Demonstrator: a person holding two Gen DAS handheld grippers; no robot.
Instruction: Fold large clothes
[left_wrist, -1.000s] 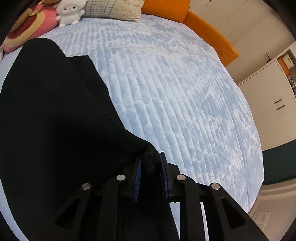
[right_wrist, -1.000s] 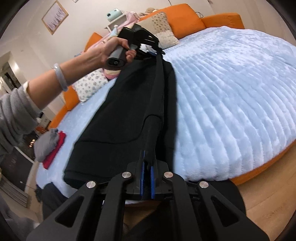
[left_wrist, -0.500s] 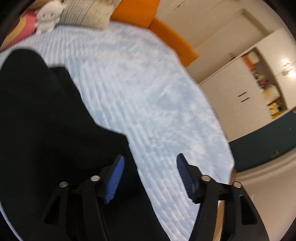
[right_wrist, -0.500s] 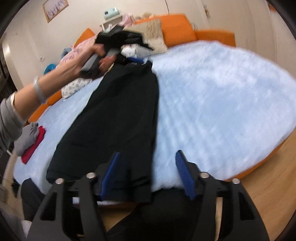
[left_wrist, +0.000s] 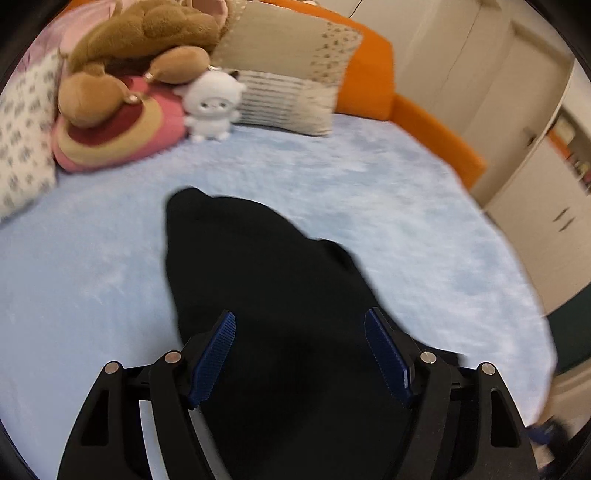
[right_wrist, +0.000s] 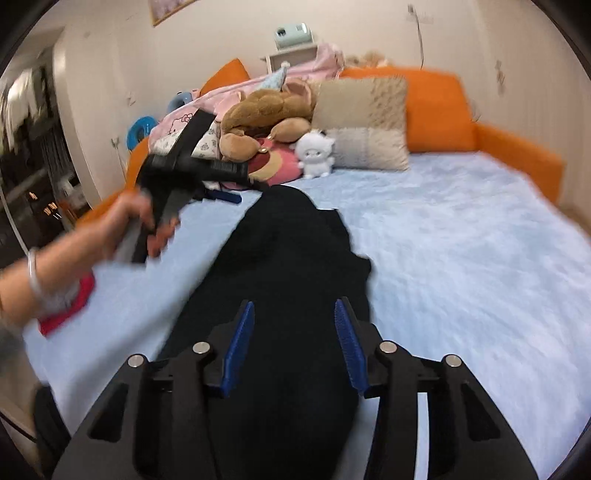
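A large black garment (left_wrist: 280, 295) lies lengthwise as a long narrow strip on the light blue bed (left_wrist: 424, 221). It also shows in the right wrist view (right_wrist: 288, 266). My left gripper (left_wrist: 300, 332) is open and empty above the garment's middle. My right gripper (right_wrist: 293, 325) is open and empty above the garment's near end. In the right wrist view the left gripper (right_wrist: 225, 195) is held in a hand at the left, above the bed beside the garment.
Plush toys (left_wrist: 144, 48), a white doll (left_wrist: 212, 105) and pillows (left_wrist: 291, 70) crowd the head of the bed against the orange headboard (left_wrist: 373, 62). A red cloth (right_wrist: 66, 310) lies at the bed's left edge. White cupboards (left_wrist: 554, 206) stand at the right.
Both grippers have let go of the garment and opened wide. Both have lifted and swung to face the head of the bed. The garment now lies flat.
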